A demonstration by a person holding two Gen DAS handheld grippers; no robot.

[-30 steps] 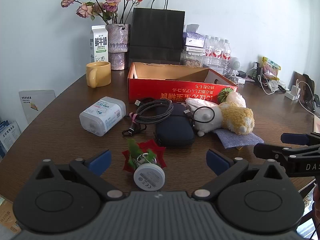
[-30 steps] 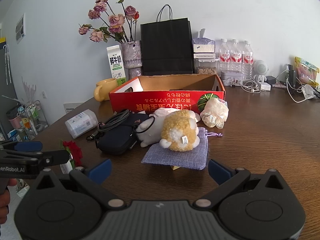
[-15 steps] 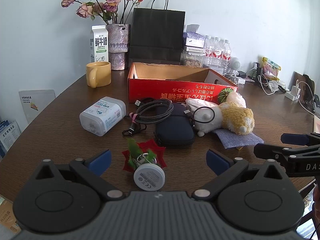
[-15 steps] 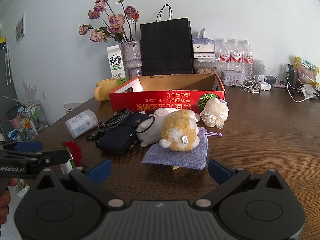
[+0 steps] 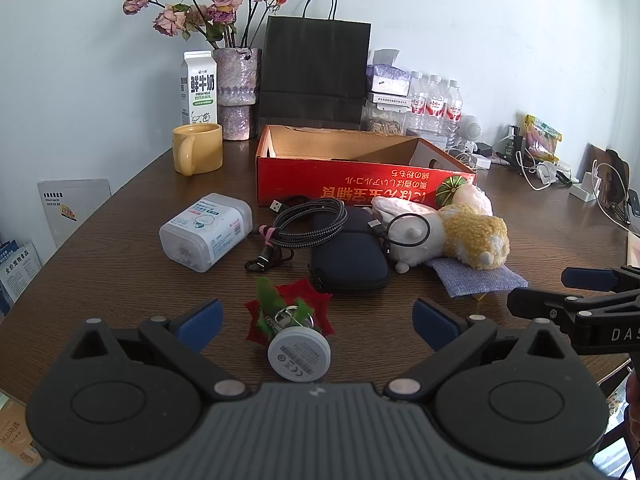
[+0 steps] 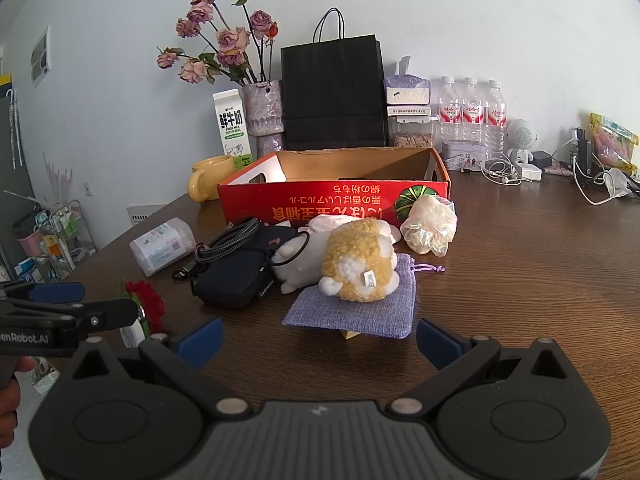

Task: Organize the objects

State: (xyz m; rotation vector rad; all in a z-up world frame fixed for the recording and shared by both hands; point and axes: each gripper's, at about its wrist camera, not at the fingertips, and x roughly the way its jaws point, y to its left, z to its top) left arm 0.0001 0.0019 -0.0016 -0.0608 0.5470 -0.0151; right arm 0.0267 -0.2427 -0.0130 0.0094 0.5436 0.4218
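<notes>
Left wrist view: wide-open, empty left hand-held gripper (image 5: 316, 322) frames a red flower (image 5: 289, 312) on a white base.

The left gripper (image 5: 316, 322) hovers low over the brown tabletop (image 5: 120, 272) with its blue-padded fingers (image 5: 200, 318) spread wide; between them lies a red artificial flower (image 5: 290, 310) with a round white base; beyond it sit a dark zip pouch (image 5: 348, 258) under a coiled braided cable (image 5: 308, 222), a clear plastic container (image 5: 206, 230) on its side, and a plush toy (image 5: 452, 236) on a blue-grey cloth bag (image 5: 476, 280); an open red cardboard box (image 5: 360, 184) stands behind; the right gripper (image 5: 576, 300) shows at the right edge.
</notes>
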